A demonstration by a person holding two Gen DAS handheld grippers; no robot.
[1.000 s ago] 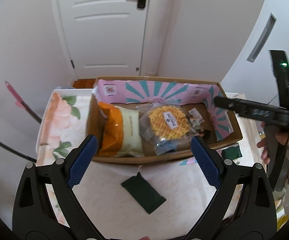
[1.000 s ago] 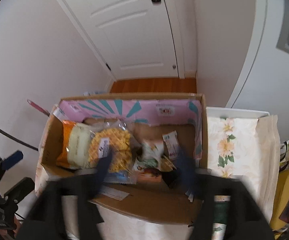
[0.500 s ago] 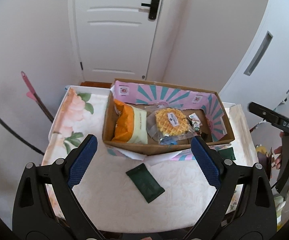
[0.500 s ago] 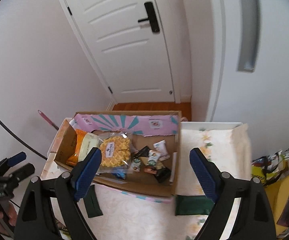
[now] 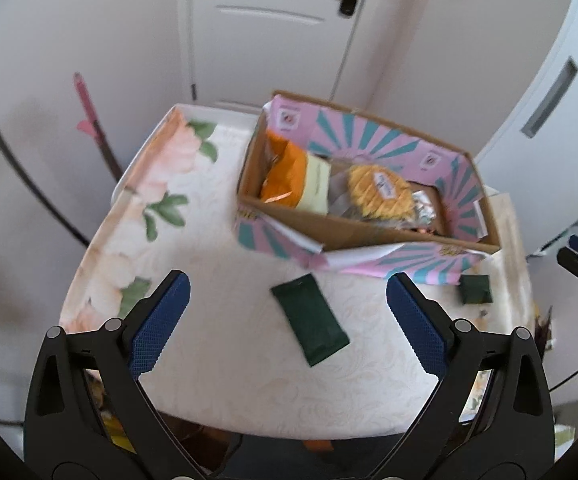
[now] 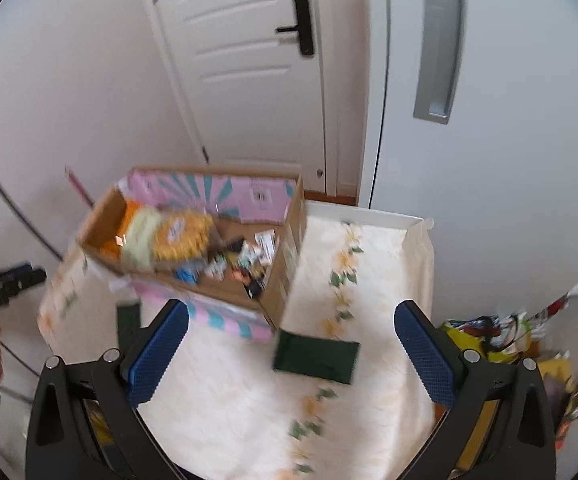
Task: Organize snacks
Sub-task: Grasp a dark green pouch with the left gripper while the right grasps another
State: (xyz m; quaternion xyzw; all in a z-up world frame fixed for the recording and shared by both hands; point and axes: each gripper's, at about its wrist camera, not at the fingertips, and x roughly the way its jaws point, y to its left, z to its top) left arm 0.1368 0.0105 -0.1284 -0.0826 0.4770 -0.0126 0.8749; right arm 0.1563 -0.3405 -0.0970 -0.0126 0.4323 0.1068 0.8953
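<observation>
left gripper (image 5: pixel 287 322): jaws opening, spread wide with nothing between the pads, above the near part of the floral tablecloth (image 5: pixel 217 344), where a dark green packet (image 5: pixel 309 325) lies flat, apart from the box. right gripper (image 6: pixel 291 354): jaws opening, likewise spread and holding nothing, over a second dark green packet (image 6: pixel 316 356) just beside the box's near corner. cardboard box (image 5: pixel 353 236), pink and teal lining, toward the cloth's far edge; holds an orange bag (image 5: pixel 285 174), a waffle pack (image 5: pixel 381 192) and small wrapped snacks (image 6: pixel 245 260).

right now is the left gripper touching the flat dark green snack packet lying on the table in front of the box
Apart. The left wrist view shows the left gripper with jaws opening above the flat dark green snack packet; bare tablecloth separates both blue pads from it.
</observation>
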